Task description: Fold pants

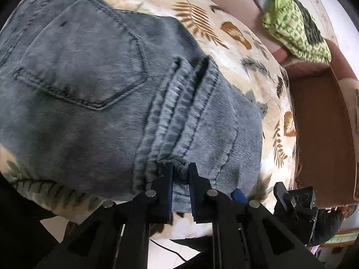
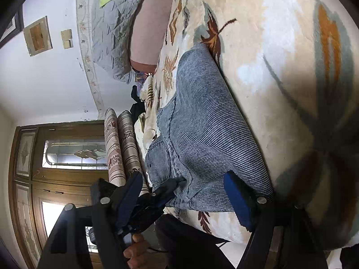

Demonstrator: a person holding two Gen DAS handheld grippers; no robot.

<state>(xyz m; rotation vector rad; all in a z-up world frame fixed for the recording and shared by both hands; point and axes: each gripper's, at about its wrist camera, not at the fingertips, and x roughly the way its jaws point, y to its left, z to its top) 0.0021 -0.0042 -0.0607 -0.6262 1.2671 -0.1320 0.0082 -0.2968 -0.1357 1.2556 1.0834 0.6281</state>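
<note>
Blue denim pants point(image 1: 94, 85) lie folded on a leaf-print blanket point(image 1: 224, 33), back pocket up. My left gripper point(image 1: 180, 174) is shut on a bunched fold of the pants at their near edge. In the right wrist view the pants point(image 2: 202, 123) stretch away across the blanket point(image 2: 280, 67). My right gripper point(image 2: 184, 192) is open, its blue-padded fingers point(image 2: 237, 199) either side of the pants' near edge. The left gripper point(image 2: 161, 192) also shows there, pinching the denim. The right gripper's tip point(image 1: 237, 194) shows just right of the left one.
A green patterned cloth point(image 1: 294, 27) and a grey quilt point(image 2: 112, 38) lie at the far end of the bed. A brown wooden side panel point(image 1: 320, 134) runs along the bed's right. Rolled striped cushions point(image 2: 121, 145) and a wooden door point(image 2: 44, 179) stand beyond the bed edge.
</note>
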